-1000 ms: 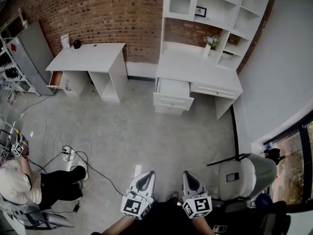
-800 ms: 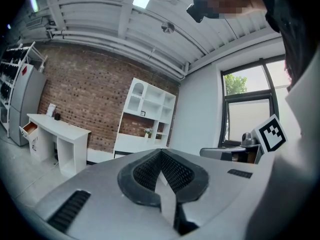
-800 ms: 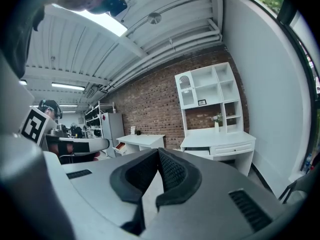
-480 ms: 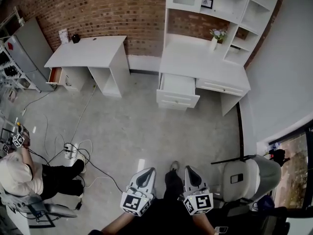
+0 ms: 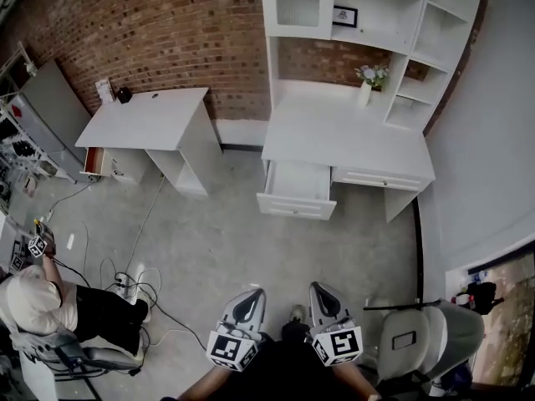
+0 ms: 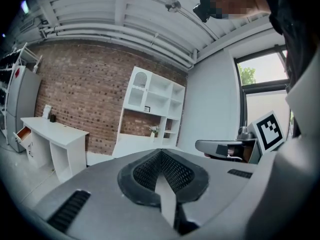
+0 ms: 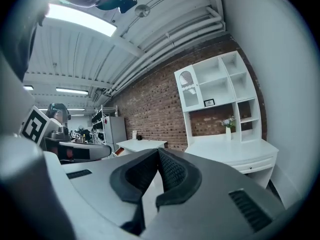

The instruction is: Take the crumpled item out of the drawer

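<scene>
**Both grippers shut and empty, well short of the drawer**

Nearest to us, the left gripper (image 5: 247, 303) and the right gripper (image 5: 323, 299) hang side by side at the bottom of the head view. Each has its jaws pressed together with nothing between them. Bare floor (image 5: 251, 241) lies between them and the white desk (image 5: 351, 136) against the far brick wall. Its drawer (image 5: 294, 192) stands pulled out toward us. We cannot make out the crumpled item from here; the drawer's inside shows only pale. Far left, a small desk (image 5: 146, 115) has a side drawer (image 5: 94, 161) open too. We judge the task barely begun: a drawer is open, but the approach, opening the jaws, the grasp and the lift-out all remain.
</scene>
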